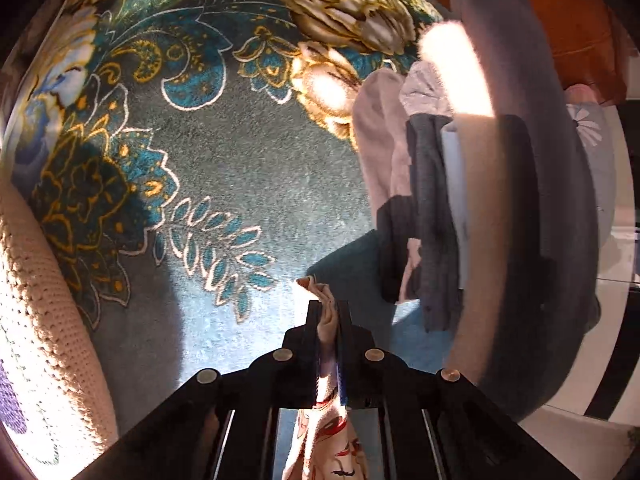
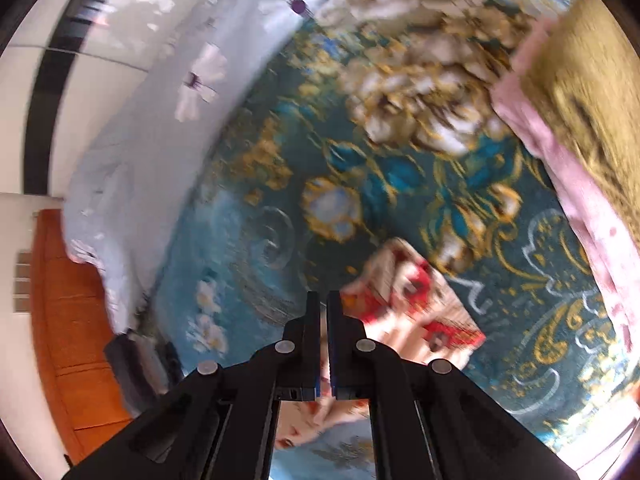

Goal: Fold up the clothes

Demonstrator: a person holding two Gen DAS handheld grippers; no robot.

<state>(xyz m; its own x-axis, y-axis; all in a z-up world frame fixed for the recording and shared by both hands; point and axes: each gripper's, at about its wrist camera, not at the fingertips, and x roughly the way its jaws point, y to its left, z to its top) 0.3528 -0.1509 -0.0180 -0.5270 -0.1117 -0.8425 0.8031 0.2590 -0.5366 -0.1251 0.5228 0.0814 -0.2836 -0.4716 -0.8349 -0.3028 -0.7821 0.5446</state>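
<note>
Over the floral blanket [image 1: 224,184], both grippers' jaws pinch the red-printed cloth [image 2: 416,312]: left gripper [image 1: 329,308], right gripper [image 2: 323,300].

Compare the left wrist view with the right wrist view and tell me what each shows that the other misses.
Only the left wrist view shows a pile of grey and pink clothes and a cream knitted cloth. Only the right wrist view shows a pale blue daisy sheet and a pink cloth. Both show the teal flowered blanket and the printed red-and-cream garment; the left gripper is shut on it, while the right gripper is nearly closed.
</note>
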